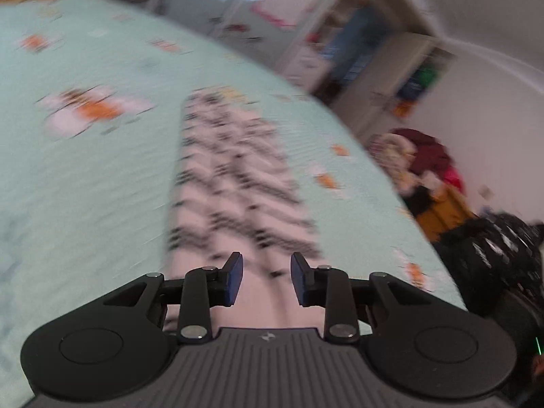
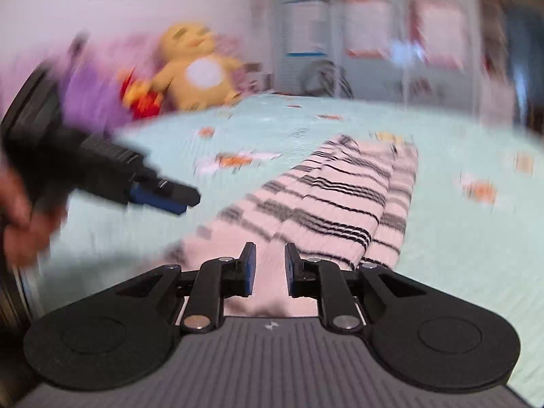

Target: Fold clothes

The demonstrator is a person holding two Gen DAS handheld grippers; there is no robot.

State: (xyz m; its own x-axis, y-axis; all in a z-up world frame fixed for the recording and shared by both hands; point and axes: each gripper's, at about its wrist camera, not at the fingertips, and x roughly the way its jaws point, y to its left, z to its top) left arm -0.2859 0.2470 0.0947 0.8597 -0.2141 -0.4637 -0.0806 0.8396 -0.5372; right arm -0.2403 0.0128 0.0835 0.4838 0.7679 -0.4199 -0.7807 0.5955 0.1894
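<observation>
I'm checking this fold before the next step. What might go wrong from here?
Both tongs, left and right, are open with nothing gripped, so the folded striped garment could spring loose. The left tongs hang low beside it and might snag its edge. Heavy blur hides the fold's true alignment.

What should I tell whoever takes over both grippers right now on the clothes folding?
Left gripper: jaws open, nothing between the pads, hovering over the near end of the garment.
Right gripper: jaws open a little, empty, also over the near end.
Striped pink garment: lies on the mint bedspread as a long narrow strip, sides already folded in, running away from both grippers.
Done: lengthwise fold, judging by the layered edges. Neither gripper holds the cloth.
Left: probably fold the strip end over end. Both views are blurred, so check the edges before regrasping.
</observation>
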